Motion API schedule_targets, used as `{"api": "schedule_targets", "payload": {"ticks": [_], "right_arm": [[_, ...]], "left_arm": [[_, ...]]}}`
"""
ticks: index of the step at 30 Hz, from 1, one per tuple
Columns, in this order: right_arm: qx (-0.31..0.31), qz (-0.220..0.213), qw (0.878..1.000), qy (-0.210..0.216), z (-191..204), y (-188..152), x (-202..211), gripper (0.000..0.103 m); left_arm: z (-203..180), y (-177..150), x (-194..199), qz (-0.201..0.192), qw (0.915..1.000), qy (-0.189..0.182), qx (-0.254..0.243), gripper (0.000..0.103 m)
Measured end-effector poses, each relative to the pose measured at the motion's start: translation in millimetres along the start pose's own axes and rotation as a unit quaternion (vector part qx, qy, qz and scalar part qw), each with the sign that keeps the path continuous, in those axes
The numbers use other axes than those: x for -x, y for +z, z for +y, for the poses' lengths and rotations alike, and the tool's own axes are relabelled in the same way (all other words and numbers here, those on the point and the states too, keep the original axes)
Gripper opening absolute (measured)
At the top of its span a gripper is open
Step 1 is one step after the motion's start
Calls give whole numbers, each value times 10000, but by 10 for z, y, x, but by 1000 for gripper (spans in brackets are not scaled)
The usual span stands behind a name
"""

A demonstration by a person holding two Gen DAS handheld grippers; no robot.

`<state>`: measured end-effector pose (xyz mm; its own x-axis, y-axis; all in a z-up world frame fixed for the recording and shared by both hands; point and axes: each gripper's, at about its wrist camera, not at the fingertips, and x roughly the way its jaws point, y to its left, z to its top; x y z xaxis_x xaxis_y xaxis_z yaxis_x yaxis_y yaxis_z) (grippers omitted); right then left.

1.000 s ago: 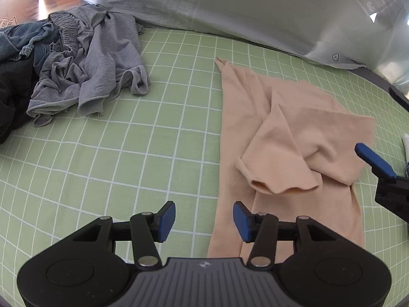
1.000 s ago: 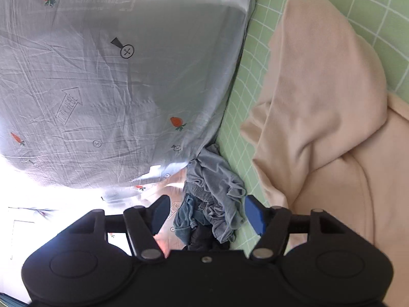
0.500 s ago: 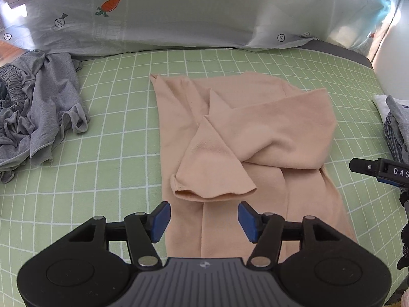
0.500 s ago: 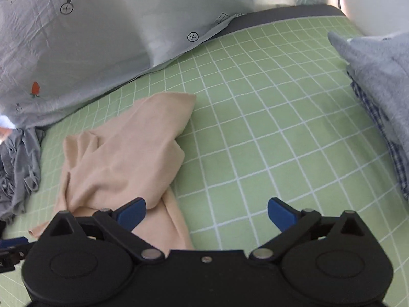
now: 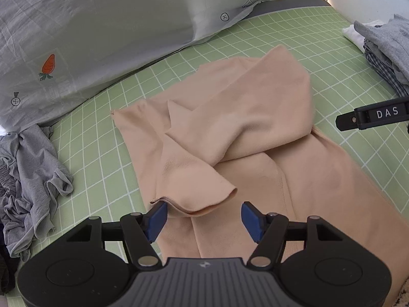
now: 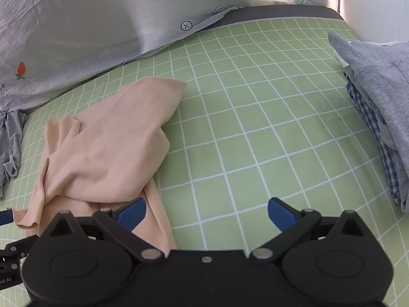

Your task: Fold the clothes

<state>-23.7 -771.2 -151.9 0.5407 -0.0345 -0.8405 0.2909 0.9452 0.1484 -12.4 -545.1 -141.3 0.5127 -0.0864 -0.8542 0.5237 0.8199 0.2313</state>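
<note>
A peach shirt (image 5: 237, 133) lies on the green checked mat (image 5: 97, 148), with both sleeves folded across its body. My left gripper (image 5: 204, 216) is open and empty, hovering just above the cuff of the near sleeve (image 5: 194, 199). The shirt also shows in the right wrist view (image 6: 107, 148). My right gripper (image 6: 205, 212) is wide open and empty, over the shirt's right edge and the bare mat (image 6: 255, 133). Its left fingertip (image 6: 131, 212) hangs above the fabric. Part of the right gripper's body shows in the left wrist view (image 5: 373, 116).
A crumpled grey garment (image 5: 28, 179) lies at the left. A stack of folded clothes, grey over blue plaid (image 6: 378, 107), sits at the right. A grey carrot-print sheet (image 5: 89, 25) drapes along the far edge of the mat.
Both grippers swung right and settled over the shirt's near end. The left gripper closed in on the sleeve cuff and opened wider. The right gripper stayed wide open.
</note>
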Motion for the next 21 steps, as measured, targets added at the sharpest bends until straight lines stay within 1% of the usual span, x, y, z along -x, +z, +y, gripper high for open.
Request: {"api": "schedule_targets", "payload": {"ticks": [2,3,4,5,6,7,9,10,12,15,19,20,21], "right_arm": [[-36,34,10000,2,-10,2,-7,103],[-57,48,10000,2,-13,-1,-12,103],[-63,57,10000,-7,-15,-2,-16,103],[-63,65,10000,-21,-17,-2,-20,103],[-63,72,9999,-34,-19,-4,-21,103],[-67,77,9999,-40,-20,-4,-22,103],[-92,83,9999,-40,-25,-7,-19,103],[-106,89,9999,-43,-28,-7,-18,103],[-123,99,9999,-50,-33,-8,-18,103],[-121,101,9999,-46,-30,-17,-10,103],[-88,87,9999,-40,-12,-46,18,103],[-85,82,9999,-40,-8,-52,26,103],[-85,76,9999,-38,-5,-59,36,103]], "left_arm": [[-4,8,-23,-36,10000,45,-30,65],[7,15,-37,-38,10000,31,-1,62],[31,25,-53,-19,10000,-11,73,49],[61,34,-68,16,9998,-74,182,40],[93,43,-82,55,9994,-142,299,24],[130,46,-82,53,9988,-201,433,12],[197,40,-46,-59,9976,-235,645,10],[226,40,-17,-128,9972,-209,701,7],[283,49,47,-259,9963,-121,814,6],[423,61,150,-413,9923,-18,1169,3],[712,43,290,-614,9816,226,1796,2],[805,27,322,-648,9781,327,1951,0],[903,9,355,-678,9742,441,2107,0]]}}
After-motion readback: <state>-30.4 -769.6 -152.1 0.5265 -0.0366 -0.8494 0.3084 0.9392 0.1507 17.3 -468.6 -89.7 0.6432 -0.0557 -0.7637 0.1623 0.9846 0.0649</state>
